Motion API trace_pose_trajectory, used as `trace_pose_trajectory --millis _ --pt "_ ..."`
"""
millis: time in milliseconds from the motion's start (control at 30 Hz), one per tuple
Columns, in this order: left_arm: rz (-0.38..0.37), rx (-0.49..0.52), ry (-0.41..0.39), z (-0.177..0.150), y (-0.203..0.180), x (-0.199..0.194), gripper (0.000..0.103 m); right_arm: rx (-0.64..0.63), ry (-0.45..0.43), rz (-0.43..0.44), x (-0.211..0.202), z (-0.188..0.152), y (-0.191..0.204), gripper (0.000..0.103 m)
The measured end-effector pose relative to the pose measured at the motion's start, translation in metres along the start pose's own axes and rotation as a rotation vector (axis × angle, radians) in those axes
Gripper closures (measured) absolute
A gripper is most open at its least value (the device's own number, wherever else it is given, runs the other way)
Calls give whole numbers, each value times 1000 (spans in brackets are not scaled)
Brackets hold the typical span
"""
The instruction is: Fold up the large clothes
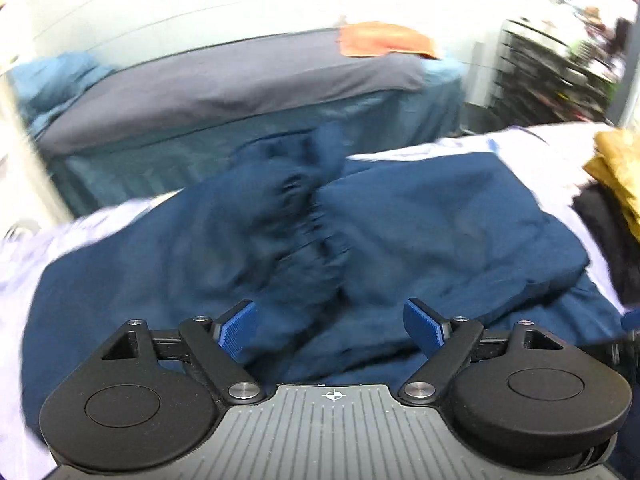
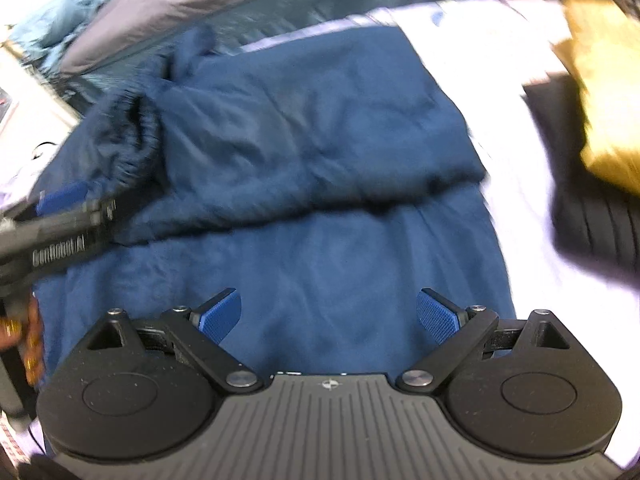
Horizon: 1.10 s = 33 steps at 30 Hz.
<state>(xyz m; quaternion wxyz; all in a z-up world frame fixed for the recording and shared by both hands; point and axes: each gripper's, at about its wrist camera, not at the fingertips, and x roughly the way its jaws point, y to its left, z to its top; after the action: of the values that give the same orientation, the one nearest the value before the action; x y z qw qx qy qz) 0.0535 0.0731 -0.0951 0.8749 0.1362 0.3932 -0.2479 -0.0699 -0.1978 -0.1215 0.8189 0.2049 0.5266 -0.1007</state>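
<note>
Left tongs [image 1: 332, 326] wide, right tongs [image 2: 330, 316] wide — navy garment [image 2: 320, 140] folded

I am looking down at a white sheet-covered surface [image 2: 504, 160]. Navy trousers [image 2: 320, 152] are lying folded on it, a black garment [image 2: 592, 216] and mustard cloth [image 2: 604, 92] resting alongside.

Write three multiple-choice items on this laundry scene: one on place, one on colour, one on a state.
1. Where does the orange cloth lie?
A. on the grey-topped bed
B. on the floor
C. in a basket

2. What colour is the large rumpled garment?
A. red
B. navy blue
C. green

3. How does the left hand-held gripper stand?
A. shut on fabric
B. shut, empty
C. open, empty

Answers: 1 A, it rests at the bed's far corner. 2 B, dark blue cloth fills both views. 3 C, its blue pads are spread with nothing between them.
</note>
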Motion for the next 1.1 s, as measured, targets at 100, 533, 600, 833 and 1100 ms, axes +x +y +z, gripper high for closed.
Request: trace_pose_trajectory --millis 100,533,600,833,1100 --pt "81 -55 25 -22 26 -8 0 -52 -24 77 2 16 23 8" --pt "311 -355 123 -103 162 -69 0 -64 -80 246 62 66 109 20" --pt "317 -378 118 -106 171 -75 0 -69 -112 254 71 72 118 19" --pt "288 -370 96 -93 173 -74 0 -97 9 205 129 74 138 69" --pt "215 -319 -8 -62 165 -74 0 -110 -217 165 54 64 121 78"
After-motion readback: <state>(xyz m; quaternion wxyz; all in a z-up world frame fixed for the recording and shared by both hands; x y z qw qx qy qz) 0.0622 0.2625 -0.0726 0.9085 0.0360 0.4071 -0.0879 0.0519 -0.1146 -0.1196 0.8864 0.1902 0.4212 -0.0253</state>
